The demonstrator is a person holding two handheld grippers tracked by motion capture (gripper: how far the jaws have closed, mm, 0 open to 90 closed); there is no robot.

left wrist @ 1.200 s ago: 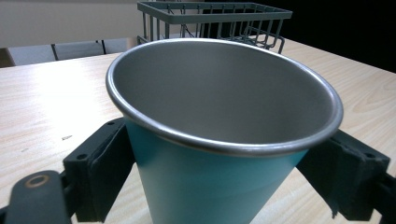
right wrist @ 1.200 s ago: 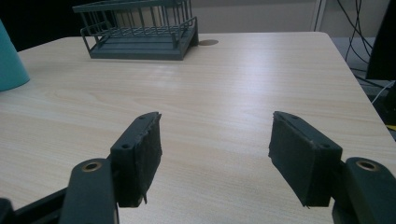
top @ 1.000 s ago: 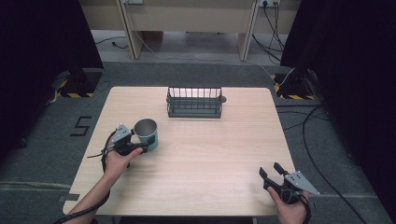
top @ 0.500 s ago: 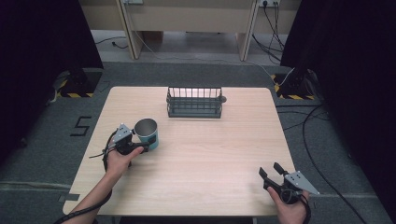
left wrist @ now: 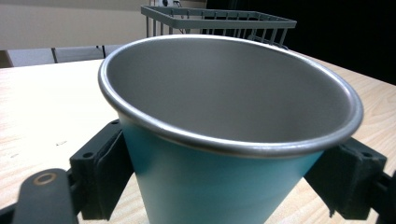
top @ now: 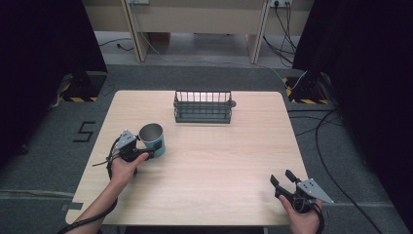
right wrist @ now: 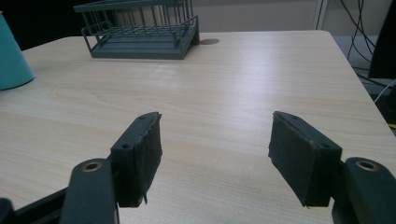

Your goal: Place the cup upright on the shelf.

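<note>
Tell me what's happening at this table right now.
A person holds a tool in each hand. The left tool grips a teal metal cup, upright and empty, on the table. The right tool waits open near the table's front right corner, holding nothing. A dark wire rack stands empty toward the far edge.

Wooden table (top: pixel 219 161): cup (top: pixel 152 139), wire rack (top: pixel 203 107)

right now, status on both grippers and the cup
Left gripper shut on teal cup, upright. Right gripper open, empty. Wire rack beyond cup, bare table between.
</note>
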